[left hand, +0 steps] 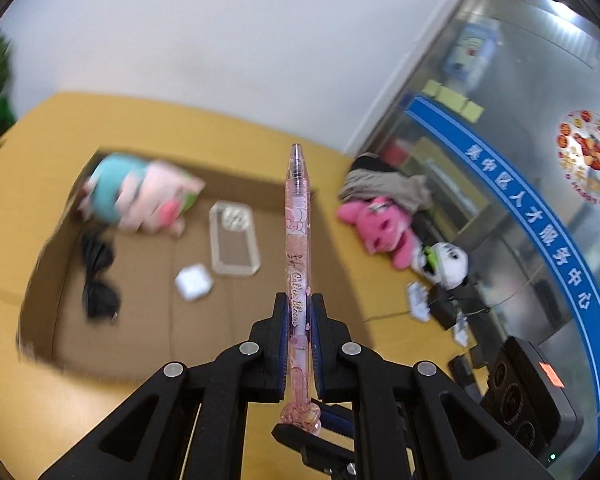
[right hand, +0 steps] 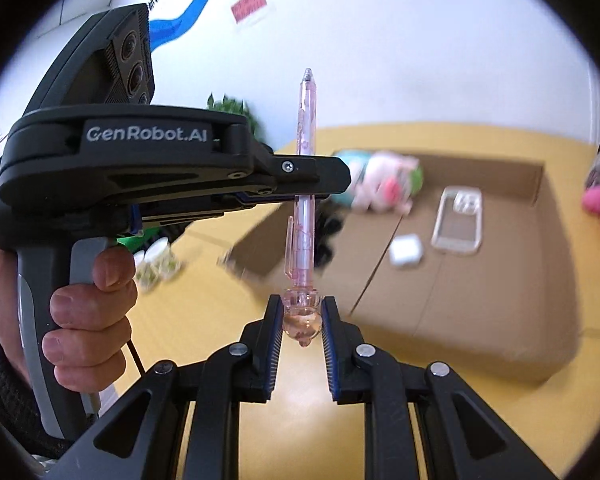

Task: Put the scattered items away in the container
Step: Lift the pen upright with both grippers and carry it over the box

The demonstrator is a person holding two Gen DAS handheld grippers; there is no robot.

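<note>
Your left gripper (left hand: pixel 299 312) clamps the pink pen (left hand: pixel 298 240) mid-barrel, holding it above the yellow table (left hand: pixel 260 132) beside the cardboard box (left hand: pixel 140 320). Your right gripper (right hand: pixel 302 320) sits around the pen's ornamental end, jaws slightly apart, seemingly touching it.

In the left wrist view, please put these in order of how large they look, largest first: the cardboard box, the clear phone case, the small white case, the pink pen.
1. cardboard box
2. pink pen, though it is close to the camera and held in the left gripper, so its rank is unsure
3. clear phone case
4. small white case
</note>
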